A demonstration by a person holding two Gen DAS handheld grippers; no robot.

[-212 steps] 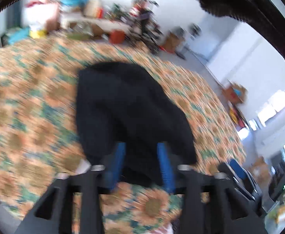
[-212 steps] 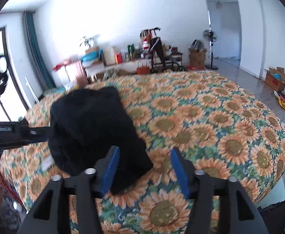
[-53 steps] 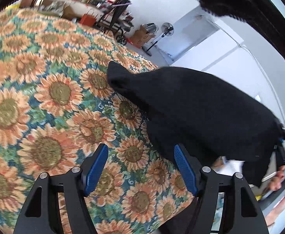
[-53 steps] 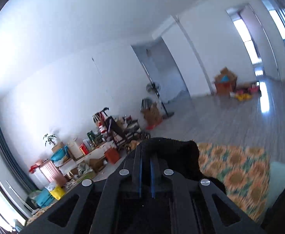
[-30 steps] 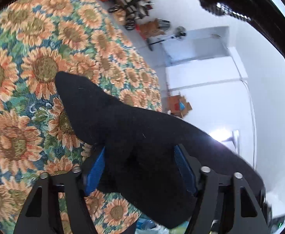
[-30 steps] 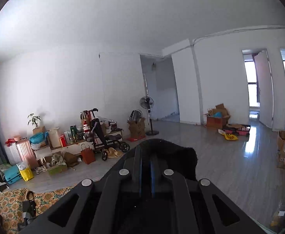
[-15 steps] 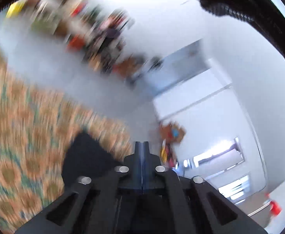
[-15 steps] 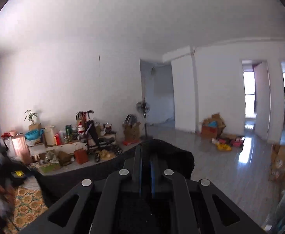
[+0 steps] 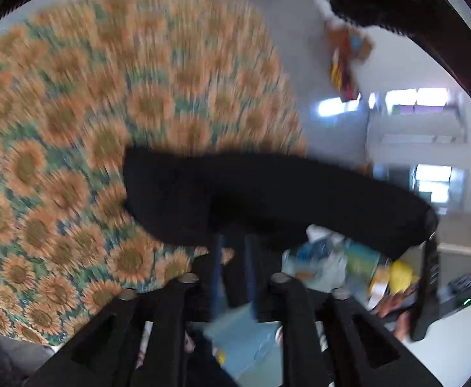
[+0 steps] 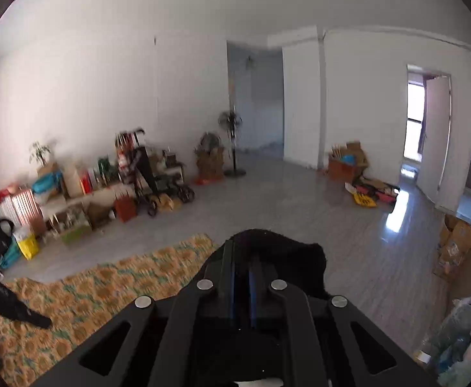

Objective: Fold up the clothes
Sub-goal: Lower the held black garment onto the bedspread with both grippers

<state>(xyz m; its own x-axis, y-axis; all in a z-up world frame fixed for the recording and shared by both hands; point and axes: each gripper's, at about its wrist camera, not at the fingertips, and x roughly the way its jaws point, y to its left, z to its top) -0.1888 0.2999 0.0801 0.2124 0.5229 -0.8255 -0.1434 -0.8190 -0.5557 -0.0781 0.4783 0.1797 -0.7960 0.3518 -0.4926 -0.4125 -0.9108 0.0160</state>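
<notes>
Left wrist, blurred: left gripper [image 9: 234, 266] fingers clamped on black garment [image 9: 267, 190], which stretches right, off the sunflower-cloth surface [image 9: 74, 113], toward the right gripper [image 9: 428, 258].

Right wrist: right gripper [image 10: 242, 285] fingers pinched tight on a bunched garment edge [image 10: 287, 254], raised above the floor [image 10: 300, 213], surface at lower left.

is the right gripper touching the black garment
Touching. The right wrist view shows the right gripper with its blue pads closed on a fold of the black garment, which bunches up directly around the tips.
</notes>
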